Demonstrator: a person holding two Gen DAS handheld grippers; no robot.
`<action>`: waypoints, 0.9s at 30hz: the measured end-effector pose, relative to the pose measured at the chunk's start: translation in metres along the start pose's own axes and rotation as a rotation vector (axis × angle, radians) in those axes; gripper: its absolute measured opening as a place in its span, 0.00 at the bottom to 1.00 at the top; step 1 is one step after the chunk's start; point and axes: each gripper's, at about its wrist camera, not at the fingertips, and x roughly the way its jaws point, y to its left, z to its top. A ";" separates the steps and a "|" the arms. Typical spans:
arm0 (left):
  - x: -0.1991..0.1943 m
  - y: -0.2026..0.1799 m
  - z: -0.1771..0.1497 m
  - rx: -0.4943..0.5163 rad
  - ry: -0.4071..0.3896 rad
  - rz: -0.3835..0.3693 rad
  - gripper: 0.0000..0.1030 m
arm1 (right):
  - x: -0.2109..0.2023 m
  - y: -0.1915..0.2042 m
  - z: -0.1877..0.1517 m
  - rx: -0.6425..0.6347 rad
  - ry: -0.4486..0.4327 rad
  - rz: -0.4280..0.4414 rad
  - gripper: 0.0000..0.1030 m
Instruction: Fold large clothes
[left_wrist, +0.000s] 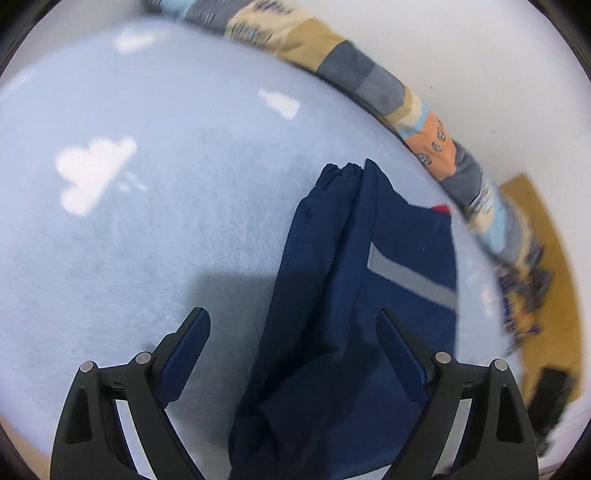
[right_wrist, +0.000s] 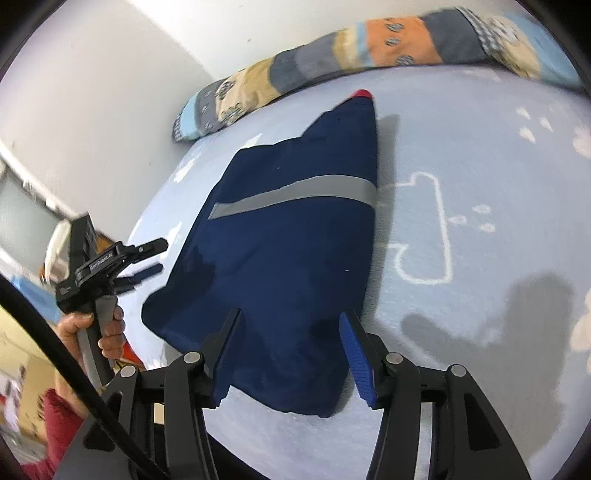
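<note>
Two pairs of fingers stand released over the folded garment, neither one pinching cloth. In the right wrist view the right gripper (right_wrist: 291, 332) hangs above the near end of the navy jacket (right_wrist: 295, 229), its fingers (right_wrist: 354, 347) parted, blue ribbed pads facing inward, with fabric showing in the gap below them but not pressed. In the left wrist view the left gripper (left_wrist: 293, 332) is spread wide; one of its fingers (left_wrist: 188, 343) is over bare sheet, the other over the garment, and nothing is clamped between them.

The navy jacket (left_wrist: 351, 295) lies folded into a compact bundle on the bed (right_wrist: 480, 184). A grey reflective stripe (right_wrist: 295, 194) crosses its upper face, a gathered cuff (left_wrist: 341, 171) shows at its far end in the left view, and a small red patch (right_wrist: 364, 94) peeks out at the far tip.

From the right wrist camera the left gripper (right_wrist: 157, 256) is seen just off the jacket's left edge, apart from it, held by a hand (right_wrist: 94, 332) on its grey handle, with a red sleeve (right_wrist: 55, 417) below.

The bed is covered by a pale blue sheet printed with white clouds (left_wrist: 92, 173) and outlines. A patchwork bolster (right_wrist: 369, 48) in orange, grey, beige and blue lies along the far edge against a white wall (right_wrist: 92, 74).
</note>
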 end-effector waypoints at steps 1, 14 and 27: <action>0.006 0.009 0.005 -0.035 0.025 -0.038 0.88 | 0.000 -0.001 0.000 0.015 0.003 0.006 0.56; 0.067 0.026 0.027 -0.161 0.222 -0.299 0.88 | 0.004 -0.011 0.007 0.049 0.013 0.008 0.61; 0.103 -0.065 0.003 0.348 0.267 -0.095 0.98 | 0.018 -0.044 0.019 0.189 0.018 0.081 0.72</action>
